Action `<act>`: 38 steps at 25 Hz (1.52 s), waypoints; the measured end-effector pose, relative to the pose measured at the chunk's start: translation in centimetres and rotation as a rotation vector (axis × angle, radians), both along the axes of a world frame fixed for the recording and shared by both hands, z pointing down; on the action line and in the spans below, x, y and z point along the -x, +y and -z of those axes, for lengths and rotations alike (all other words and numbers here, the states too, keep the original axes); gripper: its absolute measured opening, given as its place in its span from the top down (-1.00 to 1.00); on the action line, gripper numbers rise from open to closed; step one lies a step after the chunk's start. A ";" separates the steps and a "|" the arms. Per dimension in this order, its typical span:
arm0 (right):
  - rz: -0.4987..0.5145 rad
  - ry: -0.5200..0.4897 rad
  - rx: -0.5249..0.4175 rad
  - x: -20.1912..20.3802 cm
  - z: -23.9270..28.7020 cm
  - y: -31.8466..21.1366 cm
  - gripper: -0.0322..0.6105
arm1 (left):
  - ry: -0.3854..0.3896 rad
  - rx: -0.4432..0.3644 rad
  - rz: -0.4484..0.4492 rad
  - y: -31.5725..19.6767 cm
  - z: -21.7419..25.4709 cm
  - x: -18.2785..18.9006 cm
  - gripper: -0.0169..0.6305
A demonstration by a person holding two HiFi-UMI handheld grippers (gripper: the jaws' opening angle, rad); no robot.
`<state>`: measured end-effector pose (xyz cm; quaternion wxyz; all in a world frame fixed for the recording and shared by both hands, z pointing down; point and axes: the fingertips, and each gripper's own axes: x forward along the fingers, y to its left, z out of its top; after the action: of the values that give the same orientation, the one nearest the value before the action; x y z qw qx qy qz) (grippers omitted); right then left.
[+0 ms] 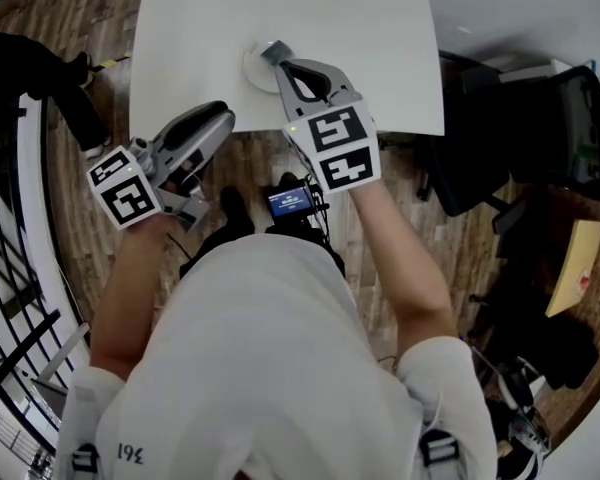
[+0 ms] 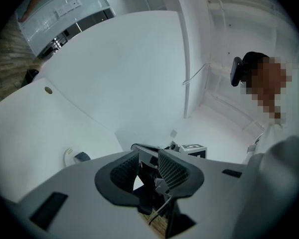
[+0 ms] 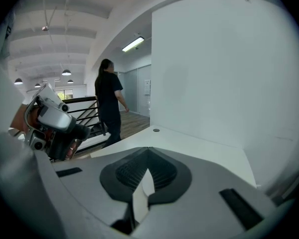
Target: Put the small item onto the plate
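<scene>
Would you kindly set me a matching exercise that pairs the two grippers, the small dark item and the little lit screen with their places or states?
Things:
1. left gripper
2. right gripper
3. small dark item
4. small blue-lit screen

Places or states:
A. lies on the white round plate
B. jaws shut, nothing between them
C. jaws apart
D. near the person's waist

Pairs: 1-C, 2-B, 3-A, 4-D.

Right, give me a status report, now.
Left gripper open, empty. Right gripper shut, empty. Small dark item sits on the plate. No obstruction seen.
</scene>
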<state>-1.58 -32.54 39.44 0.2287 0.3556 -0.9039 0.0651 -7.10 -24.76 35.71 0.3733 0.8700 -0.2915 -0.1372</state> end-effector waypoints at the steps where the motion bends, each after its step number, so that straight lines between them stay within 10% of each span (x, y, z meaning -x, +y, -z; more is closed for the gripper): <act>1: 0.004 -0.006 -0.002 0.1 0.4 0.4 0.89 | 0.007 -0.008 -0.003 0.4 0.5 0.1 0.57; 32: -0.029 -0.372 -0.011 -3.1 13.4 9.9 0.89 | 0.295 -0.212 -0.095 8.9 12.8 2.1 0.57; 38: -0.021 -0.368 -0.070 -3.5 15.4 10.2 0.90 | 0.297 -0.244 -0.120 9.1 13.5 1.7 0.82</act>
<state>1.88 -22.35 24.06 0.0460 0.3549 -0.9284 0.0998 -8.84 -15.71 22.21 0.3115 0.8948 -0.1618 -0.2760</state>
